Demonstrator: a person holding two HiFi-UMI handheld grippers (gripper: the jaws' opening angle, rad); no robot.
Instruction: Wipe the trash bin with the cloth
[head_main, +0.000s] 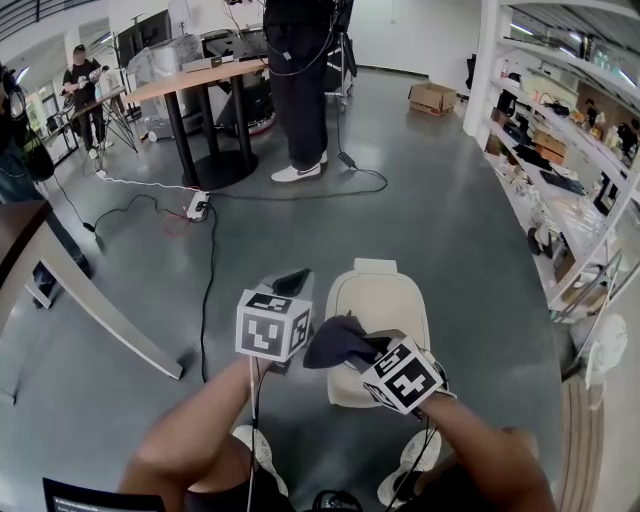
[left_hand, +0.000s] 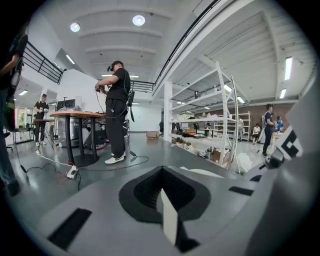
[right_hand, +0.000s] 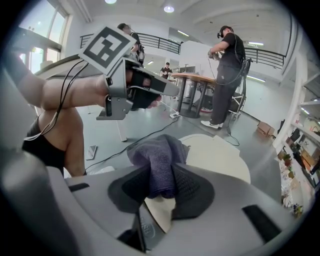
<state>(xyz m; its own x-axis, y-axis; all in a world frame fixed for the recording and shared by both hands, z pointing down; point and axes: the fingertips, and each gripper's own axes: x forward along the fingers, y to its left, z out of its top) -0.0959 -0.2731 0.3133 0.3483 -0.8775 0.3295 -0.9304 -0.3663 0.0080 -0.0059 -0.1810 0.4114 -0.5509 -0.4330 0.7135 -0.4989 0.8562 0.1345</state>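
Observation:
A cream trash bin with a rounded lid stands on the grey floor just ahead of my feet. My right gripper is shut on a dark purple cloth, which rests bunched at the bin lid's left edge. In the right gripper view the cloth is pinched between the jaws, with the cream lid beneath and beyond it. My left gripper hovers left of the bin, apart from it, its jaws shut with nothing held. The left gripper view shows its jaws meeting, with a sliver of the bin past them.
Black cables and a power strip lie on the floor to the left. A person stands by a round-based table ahead. White shelving lines the right side; a wooden table juts in at left.

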